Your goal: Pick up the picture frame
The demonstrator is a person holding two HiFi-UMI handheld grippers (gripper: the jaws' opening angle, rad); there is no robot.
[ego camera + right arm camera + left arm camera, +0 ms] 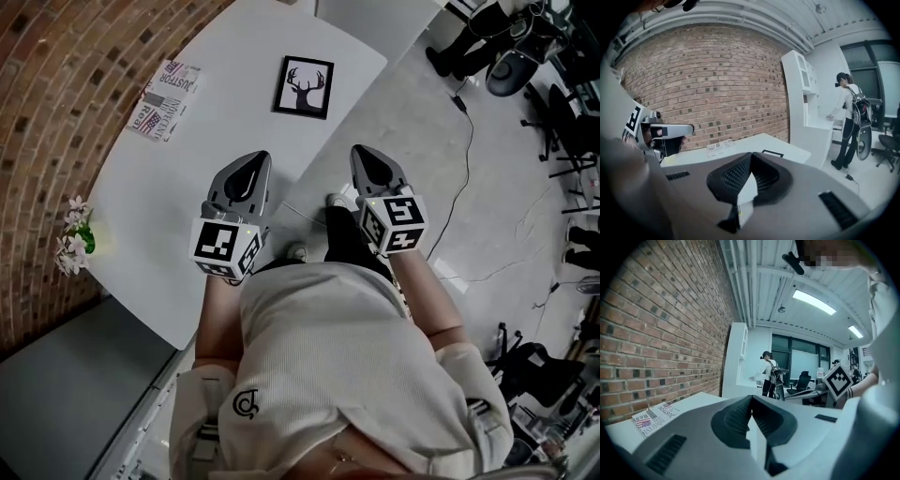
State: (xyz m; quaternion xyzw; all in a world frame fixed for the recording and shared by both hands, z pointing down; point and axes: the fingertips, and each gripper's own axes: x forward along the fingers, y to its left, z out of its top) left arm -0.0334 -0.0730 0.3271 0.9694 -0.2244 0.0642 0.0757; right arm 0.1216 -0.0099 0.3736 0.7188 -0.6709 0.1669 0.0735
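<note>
The picture frame [304, 87] is lying flat near the top centre of the head view, on the far part of the white table [159, 206]. A newspaper [165, 99] is lying to its left. The left gripper [253, 161] and the right gripper [362, 153] are hovering mid-frame, well apart from it, each with jaws pressed together on nothing.

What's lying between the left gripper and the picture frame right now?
Nothing; the head view shows only bare table between the left gripper and the picture frame.
</note>
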